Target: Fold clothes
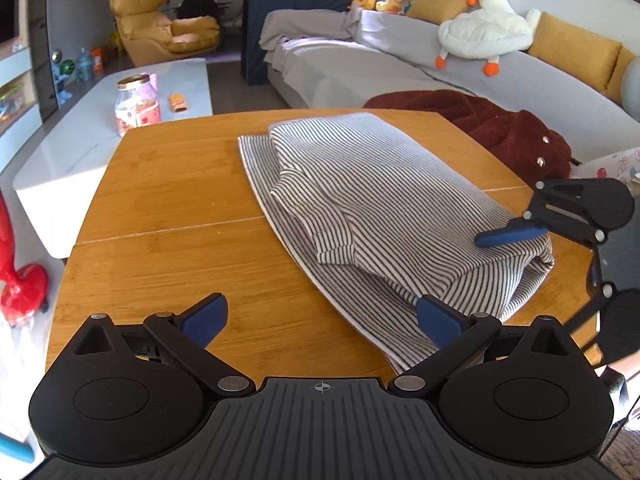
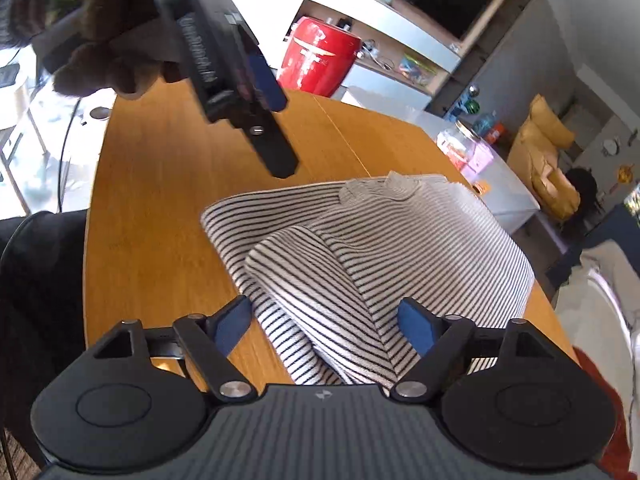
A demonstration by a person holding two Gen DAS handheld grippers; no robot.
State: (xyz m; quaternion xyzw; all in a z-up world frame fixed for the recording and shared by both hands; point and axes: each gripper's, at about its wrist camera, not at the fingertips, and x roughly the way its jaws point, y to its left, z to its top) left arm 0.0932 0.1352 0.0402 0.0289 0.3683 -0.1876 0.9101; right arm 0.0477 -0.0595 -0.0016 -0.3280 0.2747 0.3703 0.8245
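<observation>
A black-and-white striped garment (image 1: 384, 200) lies partly folded on the wooden table (image 1: 160, 200), its sleeves turned in over the body. My left gripper (image 1: 322, 316) hovers open at the garment's near edge; its right finger (image 1: 436, 320) is over the cloth and nothing is between the fingers. My right gripper (image 2: 324, 324) stands open astride a raised fold of the garment (image 2: 320, 272), one finger (image 2: 232, 324) on the table side and the other on the cloth. In the left wrist view, one finger (image 1: 512, 236) of the right gripper rests on top of the garment's right end. A hand holds the left gripper (image 2: 284, 136) above the table.
A white coffee table (image 1: 60, 152) with a jar (image 1: 136, 100) stands beyond the left edge. A dark red fleece (image 1: 500, 128) lies on the grey sofa (image 1: 400, 76) behind the table. A red vase (image 2: 320, 56) stands near the far edge. Bare wood (image 2: 160, 200) lies left of the garment.
</observation>
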